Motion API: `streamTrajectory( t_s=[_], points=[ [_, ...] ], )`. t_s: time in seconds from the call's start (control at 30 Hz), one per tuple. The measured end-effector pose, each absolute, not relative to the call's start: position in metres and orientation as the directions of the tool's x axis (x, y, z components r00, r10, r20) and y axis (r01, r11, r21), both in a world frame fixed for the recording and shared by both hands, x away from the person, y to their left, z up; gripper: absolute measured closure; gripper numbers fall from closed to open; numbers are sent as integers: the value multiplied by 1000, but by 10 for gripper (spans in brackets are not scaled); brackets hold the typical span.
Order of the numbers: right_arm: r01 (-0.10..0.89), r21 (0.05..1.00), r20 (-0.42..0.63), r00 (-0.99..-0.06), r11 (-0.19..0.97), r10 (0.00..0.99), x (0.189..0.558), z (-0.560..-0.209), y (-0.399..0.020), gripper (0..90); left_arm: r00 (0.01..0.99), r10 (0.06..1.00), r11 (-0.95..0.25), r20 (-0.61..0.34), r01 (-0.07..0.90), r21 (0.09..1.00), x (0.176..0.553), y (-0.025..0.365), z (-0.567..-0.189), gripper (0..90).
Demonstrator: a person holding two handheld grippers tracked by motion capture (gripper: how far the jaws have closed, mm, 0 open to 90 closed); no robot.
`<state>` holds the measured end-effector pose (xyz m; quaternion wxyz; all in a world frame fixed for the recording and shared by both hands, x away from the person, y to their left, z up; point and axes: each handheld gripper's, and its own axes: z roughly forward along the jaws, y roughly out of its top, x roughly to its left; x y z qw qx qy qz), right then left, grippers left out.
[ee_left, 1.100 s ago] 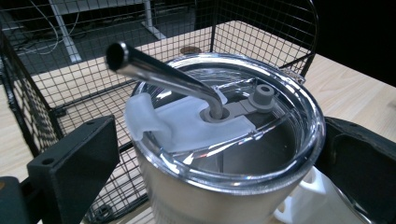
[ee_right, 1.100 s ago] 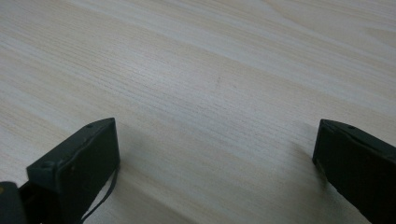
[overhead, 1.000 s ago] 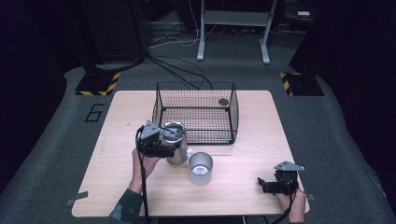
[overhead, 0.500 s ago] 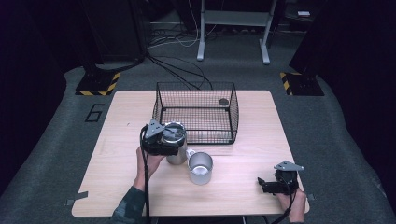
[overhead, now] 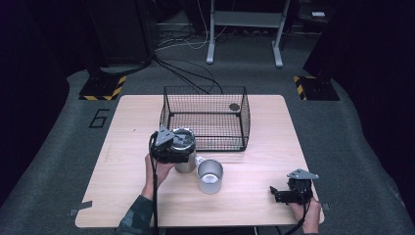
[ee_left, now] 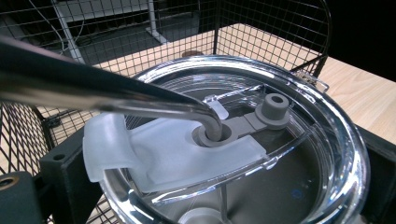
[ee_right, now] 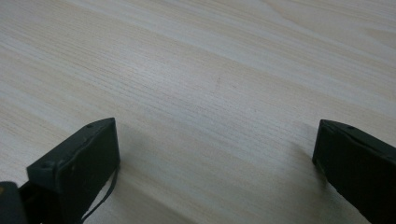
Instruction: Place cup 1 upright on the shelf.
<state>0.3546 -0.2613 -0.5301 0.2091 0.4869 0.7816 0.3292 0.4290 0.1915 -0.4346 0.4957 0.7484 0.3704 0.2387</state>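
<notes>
Near the basket (overhead: 204, 117), left gripper (overhead: 169, 147) fingers clamp the lidded tumbler (overhead: 185, 155) just left of the mug (overhead: 210, 175), so a tilt could knock the mug or wire; right gripper (overhead: 288, 194) rests wide open on the surface (overhead: 254, 205).

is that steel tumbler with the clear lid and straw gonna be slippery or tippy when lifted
Probably slippery: the tumbler has a smooth, shiny metal wall. Likely top-heavy and tippy, since the clear lid carries a bent metal straw leaning off to one side. The left tool sits around it.
</notes>
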Motion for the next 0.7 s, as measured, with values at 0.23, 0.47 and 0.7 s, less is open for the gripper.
streamTrajectory(
  t_s=[0.23,0.47,0.7],
  points=[
    [620,719,-10,-442,313,897,355,-530,-262,0,613,790,-236,-6,313,920,428,192,-435,39],
    [620,719,-10,-441,313,897,355,-530,-262,0,614,789,-256,8,316,914,426,192,-432,39],
    [620,719,-10,-441,313,897,355,-530,-262,0,614,789,-259,21,302,917,421,194,-427,39]
  ],
)
